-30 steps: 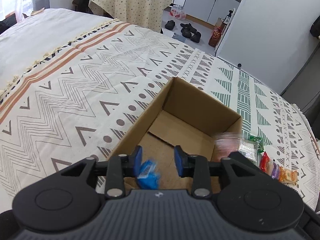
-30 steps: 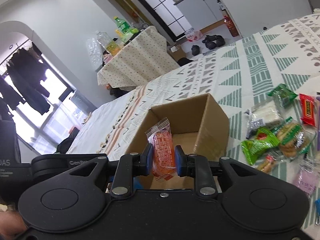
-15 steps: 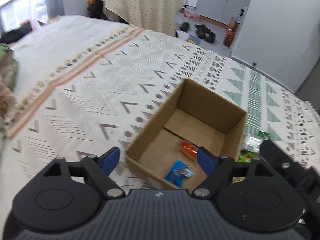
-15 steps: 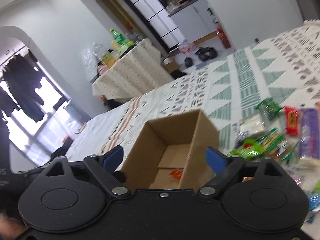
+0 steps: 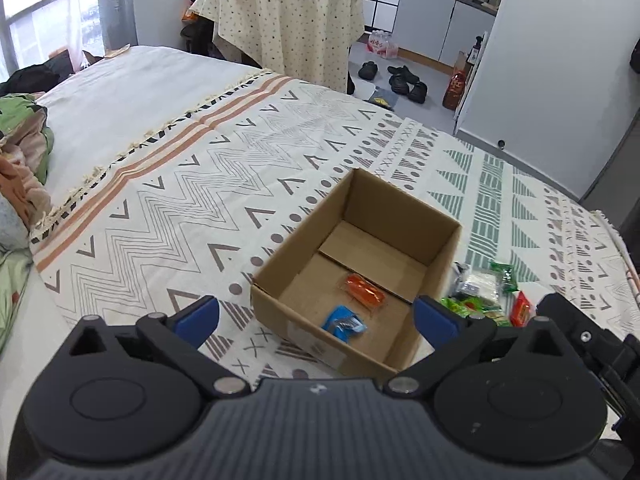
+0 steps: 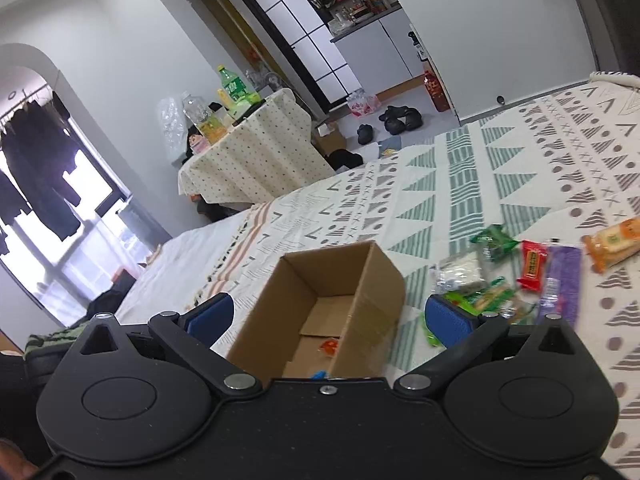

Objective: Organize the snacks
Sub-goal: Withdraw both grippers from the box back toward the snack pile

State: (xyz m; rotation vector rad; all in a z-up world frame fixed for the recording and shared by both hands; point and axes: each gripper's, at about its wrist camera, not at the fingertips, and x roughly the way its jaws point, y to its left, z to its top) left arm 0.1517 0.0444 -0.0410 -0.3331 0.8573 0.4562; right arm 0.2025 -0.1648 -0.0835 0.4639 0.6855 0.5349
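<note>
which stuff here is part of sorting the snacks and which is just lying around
Part of the job: cardboard box, orange snack packet, blue snack packet, loose snack pile.
Just lying about: shoes, draped table, green soda bottle.

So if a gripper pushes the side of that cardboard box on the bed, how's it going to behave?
The cardboard box will likely slide rather than tip, since it sits low and wide on the patterned bedspread. It is probably light: only an orange snack packet and a blue snack packet lie inside. Its thin open-topped walls may flex.
</note>
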